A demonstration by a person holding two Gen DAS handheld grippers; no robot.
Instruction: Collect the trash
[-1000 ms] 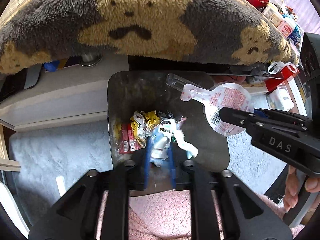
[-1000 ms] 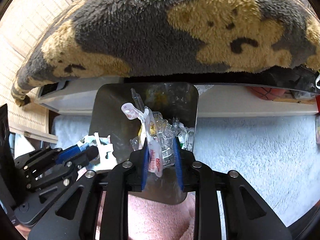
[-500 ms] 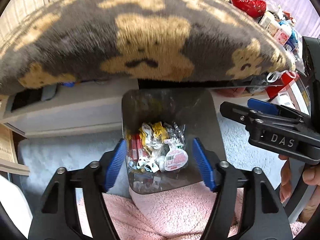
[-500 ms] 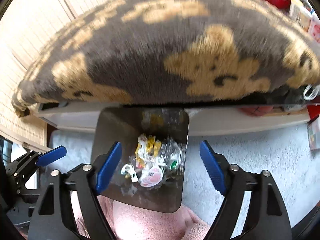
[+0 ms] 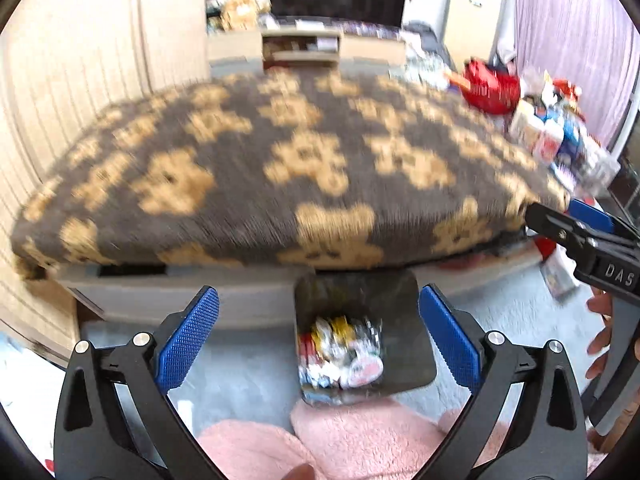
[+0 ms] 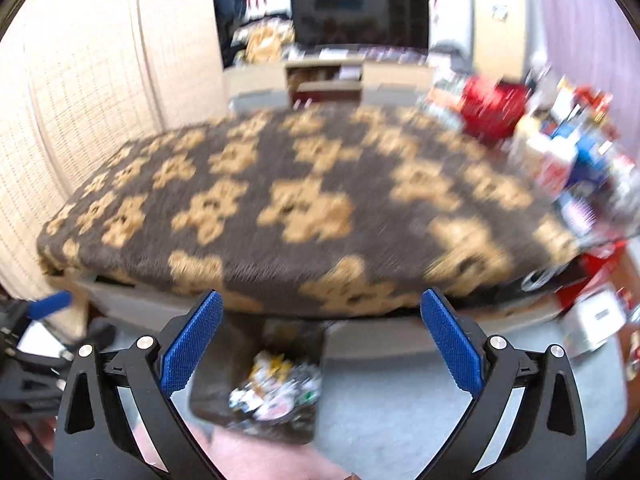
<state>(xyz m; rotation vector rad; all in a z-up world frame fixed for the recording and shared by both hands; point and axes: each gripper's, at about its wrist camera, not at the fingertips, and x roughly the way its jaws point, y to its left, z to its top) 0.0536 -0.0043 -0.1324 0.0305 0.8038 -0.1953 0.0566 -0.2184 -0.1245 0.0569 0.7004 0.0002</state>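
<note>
A dark trash bin (image 5: 404,300) stands on the pale carpet below a low table, with several wrappers (image 5: 340,354) heaped inside. My left gripper (image 5: 318,338) hangs above it, jaws still opening wide, nothing between the blue pads. From the right wrist view the same bin (image 6: 208,376) and its wrappers (image 6: 276,388) lie low between the fingers. My right gripper (image 6: 320,342) is likewise opening wide and empty. Its fingers (image 5: 560,232) show at the right edge of the left wrist view. Both views are blurred.
A grey blanket with tan bears (image 5: 280,168) covers the low table. Red and blue packages (image 5: 540,120) crowd its right end. A TV and stand (image 6: 356,40) sit at the back. Pink fluffy fabric (image 5: 360,436) lies just before the bin.
Both grippers opened and dropped their wrappers into the bin. Both then rose and tilted up, so the tabletop and the room behind came into view.
</note>
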